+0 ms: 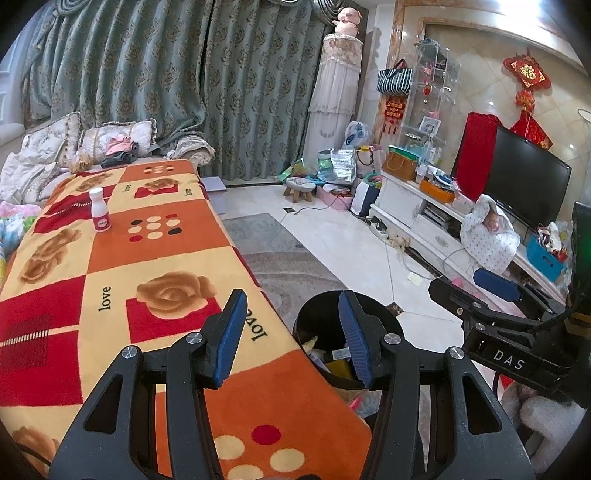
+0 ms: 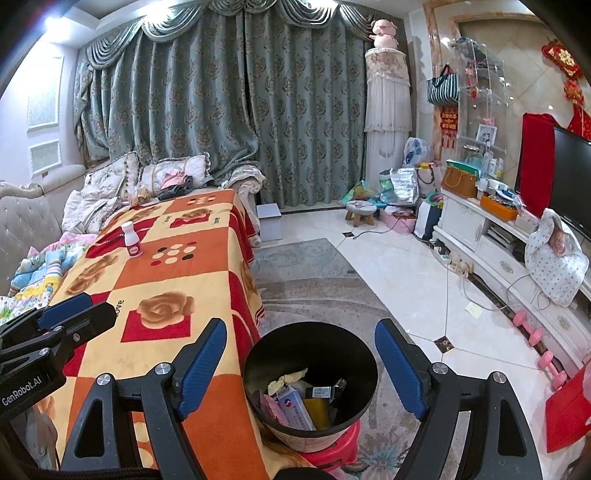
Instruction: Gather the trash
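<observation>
Two hand-held grippers, left hand-held gripper and right hand-held gripper, hang with jaws apart and nothing between them. Just below the right one, a black trash bin holding wrappers sits on a pink stool. Left of it lies the patterned tabletop; far ahead stands a white bottle, nothing blocking it.

Both views are reading bright and evenly lit, with a cool indoor cast. A ceiling light is blowing out at 11 o'clock in the right wrist view. Tile floor and marble wall are throwing small specular glints. Fisheye bending is curving the curtains and darkening the corners. Focus is holding sharp; shadows are staying soft.
</observation>
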`<action>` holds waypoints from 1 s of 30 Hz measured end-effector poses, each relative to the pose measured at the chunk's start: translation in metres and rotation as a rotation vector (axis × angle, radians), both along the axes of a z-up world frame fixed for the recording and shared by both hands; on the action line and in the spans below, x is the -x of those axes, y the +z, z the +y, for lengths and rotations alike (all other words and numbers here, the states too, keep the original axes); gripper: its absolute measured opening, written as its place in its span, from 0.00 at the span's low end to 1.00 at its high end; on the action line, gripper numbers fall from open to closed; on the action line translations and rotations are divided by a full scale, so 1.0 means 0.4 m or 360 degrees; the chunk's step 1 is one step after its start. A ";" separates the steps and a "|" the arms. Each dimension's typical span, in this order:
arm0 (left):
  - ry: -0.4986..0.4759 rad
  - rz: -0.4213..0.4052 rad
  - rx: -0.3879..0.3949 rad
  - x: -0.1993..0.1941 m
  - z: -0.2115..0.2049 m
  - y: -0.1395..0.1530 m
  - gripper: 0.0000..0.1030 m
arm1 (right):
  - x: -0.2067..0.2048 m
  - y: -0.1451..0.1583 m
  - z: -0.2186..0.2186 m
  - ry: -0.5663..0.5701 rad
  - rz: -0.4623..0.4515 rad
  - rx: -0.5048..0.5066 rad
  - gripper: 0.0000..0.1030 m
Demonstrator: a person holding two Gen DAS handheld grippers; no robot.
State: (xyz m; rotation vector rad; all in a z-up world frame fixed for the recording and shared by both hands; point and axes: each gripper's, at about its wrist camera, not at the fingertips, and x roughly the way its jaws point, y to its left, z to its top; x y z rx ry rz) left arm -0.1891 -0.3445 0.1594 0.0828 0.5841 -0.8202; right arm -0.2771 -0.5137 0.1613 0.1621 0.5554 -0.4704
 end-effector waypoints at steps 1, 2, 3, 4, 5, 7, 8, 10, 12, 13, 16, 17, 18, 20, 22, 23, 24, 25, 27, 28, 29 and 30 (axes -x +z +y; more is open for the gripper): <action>0.0001 0.0004 -0.0003 0.001 -0.002 -0.004 0.49 | 0.002 -0.003 0.000 0.0000 0.0002 -0.0002 0.78; 0.0002 0.0010 -0.0005 0.003 -0.004 -0.009 0.49 | 0.002 -0.006 0.000 0.0000 0.0004 -0.0004 0.78; 0.0004 0.0013 -0.0005 0.007 -0.004 -0.011 0.49 | 0.004 -0.008 0.000 0.0001 0.0005 -0.0007 0.78; 0.0005 0.0017 -0.0003 0.007 -0.004 -0.013 0.49 | 0.006 -0.010 0.002 0.0003 0.0008 -0.0008 0.78; 0.0004 0.0016 -0.0003 0.006 -0.004 -0.013 0.49 | 0.007 -0.010 0.000 0.0003 0.0010 -0.0008 0.78; 0.0001 0.0016 -0.0001 0.011 -0.005 -0.015 0.49 | 0.007 -0.010 0.000 0.0004 0.0011 -0.0008 0.79; 0.0002 0.0013 -0.0003 0.009 -0.005 -0.014 0.49 | 0.007 -0.010 0.000 0.0005 0.0011 -0.0009 0.79; 0.0004 0.0010 -0.0007 0.009 -0.005 -0.015 0.49 | 0.007 -0.011 -0.001 0.0008 0.0014 -0.0010 0.79; 0.0003 0.0017 -0.0004 0.004 -0.004 -0.011 0.49 | 0.007 -0.011 -0.001 0.0007 0.0014 -0.0011 0.79; 0.0004 0.0017 -0.0004 0.005 -0.004 -0.012 0.49 | 0.007 -0.011 -0.001 0.0007 0.0014 -0.0010 0.79; 0.0005 0.0018 -0.0007 0.008 -0.005 -0.014 0.49 | 0.007 -0.010 -0.001 0.0006 0.0014 -0.0011 0.79; 0.0004 0.0018 -0.0006 0.004 -0.004 -0.011 0.49 | 0.006 -0.010 -0.001 0.0006 0.0014 -0.0012 0.79; 0.0003 0.0019 -0.0007 0.006 -0.005 -0.010 0.49 | 0.008 -0.012 0.000 0.0006 0.0015 -0.0013 0.79; 0.0003 0.0019 -0.0007 0.006 -0.005 -0.010 0.49 | 0.007 -0.011 0.000 0.0007 0.0017 -0.0010 0.79; 0.0001 0.0019 -0.0007 0.008 -0.006 -0.010 0.49 | 0.006 -0.009 -0.001 0.0006 0.0017 -0.0011 0.79; -0.0001 0.0019 -0.0009 0.009 -0.008 -0.010 0.49 | 0.005 -0.011 -0.004 0.0006 0.0018 -0.0012 0.79; -0.0003 0.0017 -0.0010 0.013 -0.010 -0.011 0.49 | 0.005 -0.011 -0.004 0.0007 0.0018 -0.0013 0.79; -0.0004 0.0014 -0.0011 0.019 -0.010 -0.013 0.49 | 0.007 -0.013 -0.003 0.0006 0.0019 -0.0013 0.79; -0.0002 0.0020 -0.0008 0.012 -0.010 -0.010 0.49 | 0.005 -0.011 -0.005 0.0007 0.0021 -0.0011 0.79; -0.0004 0.0024 -0.0007 0.017 -0.011 -0.013 0.49 | 0.006 -0.013 -0.006 0.0006 0.0025 -0.0011 0.79; -0.0004 0.0025 -0.0006 0.013 -0.010 -0.010 0.49 | 0.009 -0.016 -0.008 0.0005 0.0029 -0.0012 0.79; -0.0009 0.0032 -0.0004 0.015 -0.013 -0.011 0.49 | 0.009 -0.018 -0.008 0.0005 0.0030 -0.0013 0.79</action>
